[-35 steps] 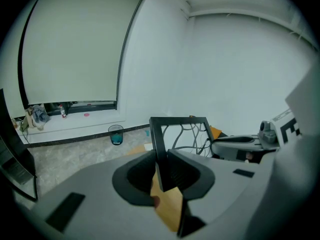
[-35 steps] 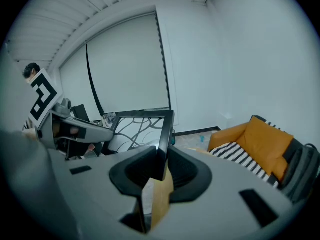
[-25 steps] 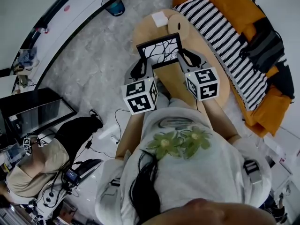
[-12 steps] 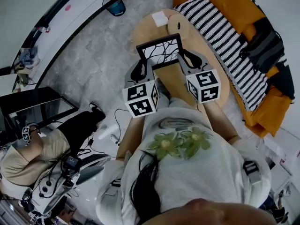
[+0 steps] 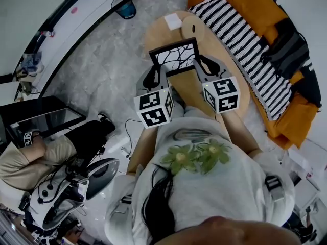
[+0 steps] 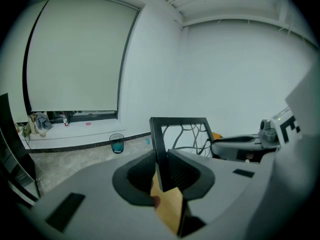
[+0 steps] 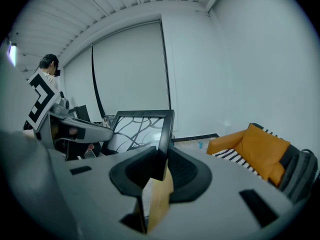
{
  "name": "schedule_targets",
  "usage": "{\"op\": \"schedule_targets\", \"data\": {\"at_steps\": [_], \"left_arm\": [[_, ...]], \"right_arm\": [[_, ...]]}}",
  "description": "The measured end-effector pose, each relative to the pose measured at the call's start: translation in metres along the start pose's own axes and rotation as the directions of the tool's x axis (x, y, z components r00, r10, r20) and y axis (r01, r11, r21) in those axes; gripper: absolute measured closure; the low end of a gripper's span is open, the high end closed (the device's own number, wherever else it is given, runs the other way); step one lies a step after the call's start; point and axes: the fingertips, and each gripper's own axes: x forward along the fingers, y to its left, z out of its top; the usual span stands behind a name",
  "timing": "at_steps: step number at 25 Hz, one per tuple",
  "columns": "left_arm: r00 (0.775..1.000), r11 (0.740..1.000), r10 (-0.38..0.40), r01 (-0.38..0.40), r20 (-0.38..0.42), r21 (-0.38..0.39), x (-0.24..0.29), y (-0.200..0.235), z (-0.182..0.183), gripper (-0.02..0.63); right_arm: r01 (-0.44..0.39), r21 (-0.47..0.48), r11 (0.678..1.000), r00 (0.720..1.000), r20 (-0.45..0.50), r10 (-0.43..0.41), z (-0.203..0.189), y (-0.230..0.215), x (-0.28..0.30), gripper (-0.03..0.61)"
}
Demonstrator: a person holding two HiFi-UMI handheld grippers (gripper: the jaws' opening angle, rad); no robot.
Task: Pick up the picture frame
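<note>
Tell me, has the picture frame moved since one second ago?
No. The picture frame keeps the same gap to the white paper on the wooden table.

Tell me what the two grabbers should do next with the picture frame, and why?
Probably raise both together, straight up and level. The left gripper and right gripper each pinch one side edge of the upright picture frame over the wooden table; an uneven lift could twist it.
</note>
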Motion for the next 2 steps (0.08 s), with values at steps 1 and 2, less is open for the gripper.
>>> {"op": "schedule_targets", "data": {"at_steps": [1,2], "left_arm": [[1.000,1.000,-0.001,0.001,-0.003,0.001,0.0004,0.0001,-0.0002,0.525],[1.000,1.000,-0.001,0.001,-0.006,0.001,0.0009,0.0003,-0.0004,0.525]], "right_arm": [[0.001,0.001,1.000,1.000,-0.002,-0.001,-0.0002,-0.0002,0.0003,0.499],[0.002,0.002,1.000,1.000,-0.005,-0.002,-0.0004,-0.0004,0.0007,0.499]]}}
